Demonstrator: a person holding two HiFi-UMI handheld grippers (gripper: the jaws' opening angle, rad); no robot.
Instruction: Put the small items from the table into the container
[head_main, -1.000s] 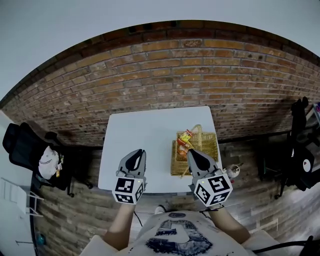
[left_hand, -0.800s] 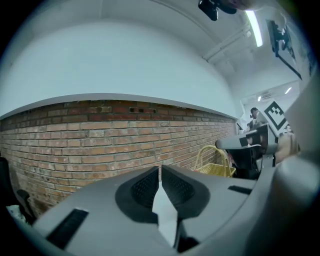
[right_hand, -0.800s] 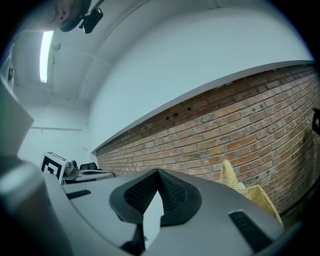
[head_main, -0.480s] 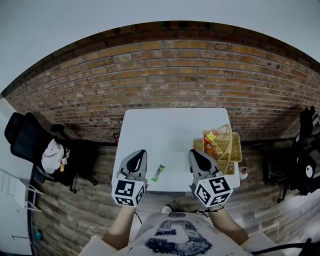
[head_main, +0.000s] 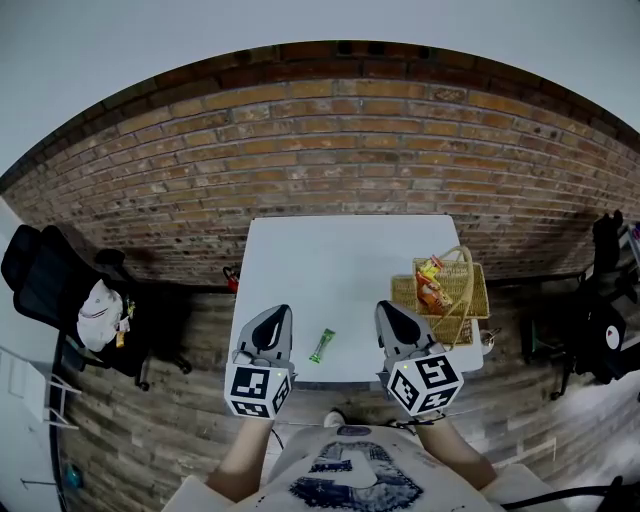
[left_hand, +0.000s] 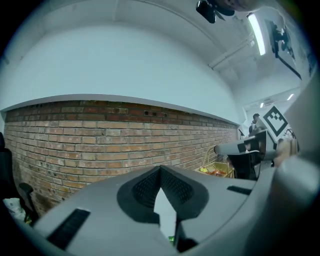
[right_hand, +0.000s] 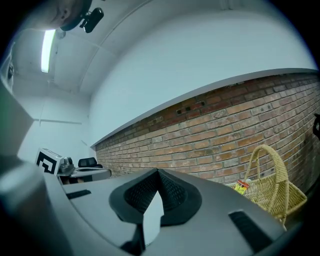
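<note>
A small green packet (head_main: 321, 345) lies on the white table (head_main: 330, 260) near its front edge, between my two grippers. The wicker basket (head_main: 472, 292) stands at the table's right end with several snack packets (head_main: 431, 285) inside. My left gripper (head_main: 277, 311) hovers over the front edge, left of the packet, shut and holding nothing (left_hand: 160, 168). My right gripper (head_main: 386, 307) sits right of the packet and left of the basket, also shut and holding nothing (right_hand: 158, 172). The basket (right_hand: 272, 192) shows at the right in the right gripper view.
A brick wall (head_main: 330, 150) runs behind the table. A black chair with a white bag (head_main: 70, 305) stands on the left, and dark gear (head_main: 600, 320) stands on the right. In the left gripper view the basket (left_hand: 216, 169) shows beside my right gripper (left_hand: 250, 150).
Both grippers have moved left along the table's front edge, away from the basket. The green packet has come into sight between them.
</note>
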